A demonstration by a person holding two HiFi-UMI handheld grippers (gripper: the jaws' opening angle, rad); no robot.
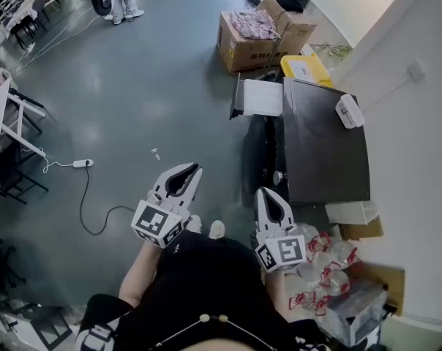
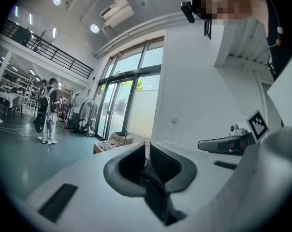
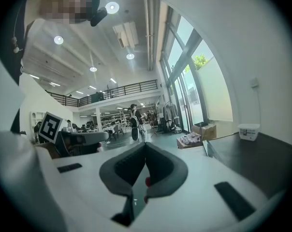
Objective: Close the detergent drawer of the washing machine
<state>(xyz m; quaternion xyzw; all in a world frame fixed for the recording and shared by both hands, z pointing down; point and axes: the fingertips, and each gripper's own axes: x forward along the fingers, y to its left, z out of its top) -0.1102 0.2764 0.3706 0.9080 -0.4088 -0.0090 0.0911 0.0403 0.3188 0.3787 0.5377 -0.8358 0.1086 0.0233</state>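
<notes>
At far left on the grey floor (image 1: pixel 133 86), a power strip (image 1: pixel 83 164) with a black cable looping toward the feet. Next across, the left gripper (image 1: pixel 195 170), held level over the floor, jaws pressed together on nothing. Just right of it, the right gripper (image 1: pixel 263 193), jaws likewise closed and empty, tips beside the near front corner of the washing machine (image 1: pixel 327 145). Further along that front, at the far corner, the detergent drawer (image 1: pixel 263 97): white, pulled well out toward the left, well apart from both grippers. On the dark lid, a small white box (image 1: pixel 350 111); beyond, a cardboard box (image 1: pixel 239 50) of clothes.

Closing not yet begun, by the look of it; a reach along the front needed before any push.

Likely trouble: pressing on one corner of the drawer front, skewing it in its slot and jamming it short of flush. Also possible: closed tips sliding off the smooth face under a glancing push, or a hard shove bouncing the drawer back out.

Hard to judge: the slot and the machine's front panel, seen almost edge-on from above. White surface of the drawer: inside or cover, impossible to tell. Nothing of the machine in the left gripper view; in the right gripper view, only the dark lid and perhaps a thin edge of the drawer.
</notes>
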